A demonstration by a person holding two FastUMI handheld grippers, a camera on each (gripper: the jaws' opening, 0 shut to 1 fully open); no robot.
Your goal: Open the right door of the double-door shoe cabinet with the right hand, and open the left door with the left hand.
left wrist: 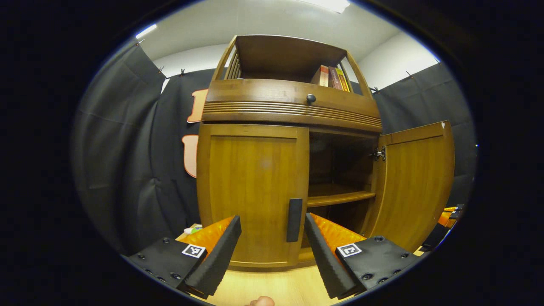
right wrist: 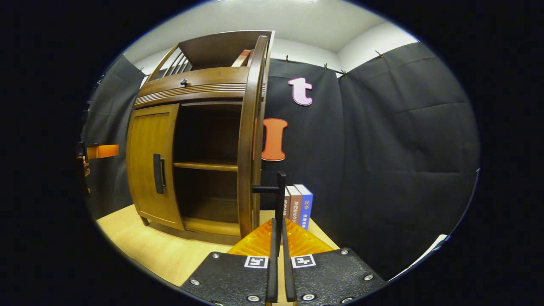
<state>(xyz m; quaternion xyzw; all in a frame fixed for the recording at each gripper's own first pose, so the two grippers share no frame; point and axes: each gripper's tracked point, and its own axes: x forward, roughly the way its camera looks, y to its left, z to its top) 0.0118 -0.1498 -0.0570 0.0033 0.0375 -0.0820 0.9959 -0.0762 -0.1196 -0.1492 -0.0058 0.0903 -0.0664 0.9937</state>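
Note:
The wooden shoe cabinet (left wrist: 289,110) stands straight ahead in the left gripper view. Its left door (left wrist: 250,191) is closed, with a dark upright handle (left wrist: 294,219) at its inner edge. My left gripper (left wrist: 272,250) is open just in front of that handle, one finger on each side, not touching it. The right door (left wrist: 414,187) is swung wide open, baring the inner shelf (left wrist: 340,197). In the right gripper view that door (right wrist: 248,140) is edge-on, and my right gripper (right wrist: 278,225) is shut on its dark handle (right wrist: 279,191).
Books (left wrist: 333,77) stand on the cabinet's top shelf, and more books (right wrist: 299,204) stand on the light wooden floor (right wrist: 153,246) beside the cabinet's right side. The left gripper (right wrist: 100,151) and its hand show far left in the right gripper view. Black cloth walls surround the booth.

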